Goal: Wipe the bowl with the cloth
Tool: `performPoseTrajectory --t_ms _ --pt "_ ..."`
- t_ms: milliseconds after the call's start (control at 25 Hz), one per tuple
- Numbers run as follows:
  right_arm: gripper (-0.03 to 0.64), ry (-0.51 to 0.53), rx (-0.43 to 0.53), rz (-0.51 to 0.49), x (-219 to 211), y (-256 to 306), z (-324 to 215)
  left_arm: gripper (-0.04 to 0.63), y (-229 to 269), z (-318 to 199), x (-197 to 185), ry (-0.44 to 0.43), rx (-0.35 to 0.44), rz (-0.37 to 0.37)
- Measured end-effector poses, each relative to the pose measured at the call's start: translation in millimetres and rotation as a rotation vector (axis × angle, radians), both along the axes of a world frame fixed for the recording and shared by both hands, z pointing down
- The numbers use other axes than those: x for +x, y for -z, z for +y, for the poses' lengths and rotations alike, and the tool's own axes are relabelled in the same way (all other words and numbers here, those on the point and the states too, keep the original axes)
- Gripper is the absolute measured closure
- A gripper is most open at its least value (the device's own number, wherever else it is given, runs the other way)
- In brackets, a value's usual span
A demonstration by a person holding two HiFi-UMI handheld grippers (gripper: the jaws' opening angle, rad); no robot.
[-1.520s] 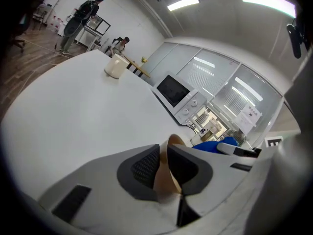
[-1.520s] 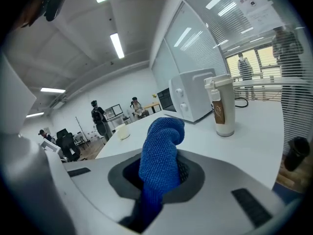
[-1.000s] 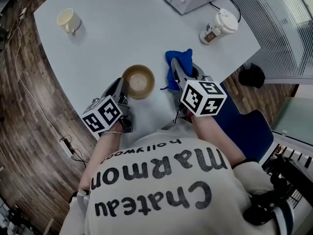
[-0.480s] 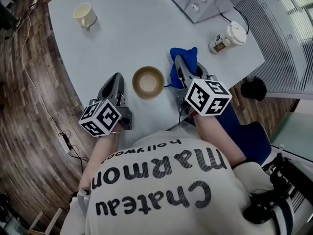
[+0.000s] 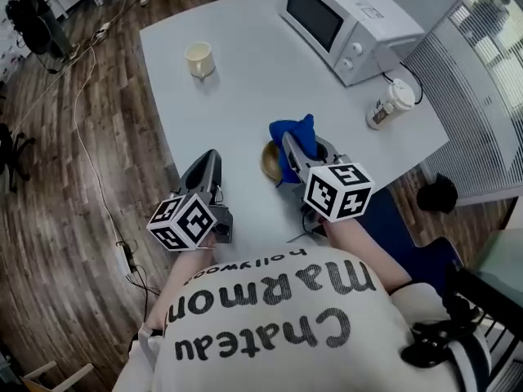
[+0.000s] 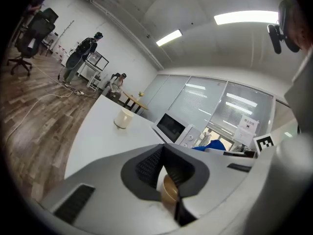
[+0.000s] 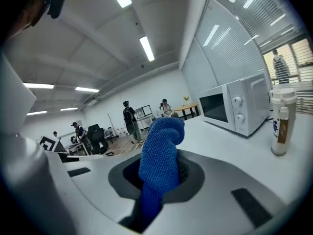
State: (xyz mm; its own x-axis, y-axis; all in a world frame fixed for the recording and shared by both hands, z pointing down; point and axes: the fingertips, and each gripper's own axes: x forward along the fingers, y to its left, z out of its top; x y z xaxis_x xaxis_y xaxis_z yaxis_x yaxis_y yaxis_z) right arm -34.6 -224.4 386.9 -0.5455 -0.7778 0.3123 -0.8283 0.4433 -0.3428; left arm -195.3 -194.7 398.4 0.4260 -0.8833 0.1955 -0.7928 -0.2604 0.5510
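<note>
Left gripper [image 5: 210, 163], head view: it is over the near part of the white table [image 5: 237, 96], jaws pointing away from the person, its marker cube nearest the body. It is well apart from the bowl [image 5: 267, 162] and to that bowl's left.

Right gripper [image 5: 292, 147], same view: it is clamped on the blue cloth [image 5: 296, 129], which bunches up past the jaw tips. Gripper and cloth cover the bowl's right part, so only a brown crescent shows. Whether the cloth touches the bowl cannot be told. The bowl sits on the table near the person's edge.

Further back stand a cream mug [image 5: 198, 59], a white microwave [image 5: 347, 24] and a lidded cup [image 5: 391, 103] near the right edge.

Left gripper view: the jaws have just been closing and now meet at the tips with nothing gripped. The brown bowl shows through the gap below the tips, on the table beyond them. The mug and microwave are further off, and the blue cloth is at right. People [image 6: 80, 58] stand in the room behind.

Right gripper view: the jaws are pressed on the cloth, which stands upright between the dark pads and curls over at the top. The microwave and the lidded cup are at right on the table. The bowl is not visible here.
</note>
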Motion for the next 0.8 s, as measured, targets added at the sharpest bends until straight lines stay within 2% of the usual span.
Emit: performPoseTrajectory --t_ms 240,400,600,800 --pt "0.577 -0.007 -0.015 0.016 -20 8 38 0.6 20 39 -24 0.013 0.022 0.002" --pt "0.575 -0.003 0.004 0.016 -31 18 56 0.6 38 57 -34 0.009 0.072 -0.002" --pt "0.575 0.009 -0.006 0.018 -31 14 82 0.6 36 81 -31 0.004 0.071 0.008" --pt "0.575 0.005 -0.062 -0.023 -26 12 94 0.6 48 95 -26 -0.003 0.094 -0.003"
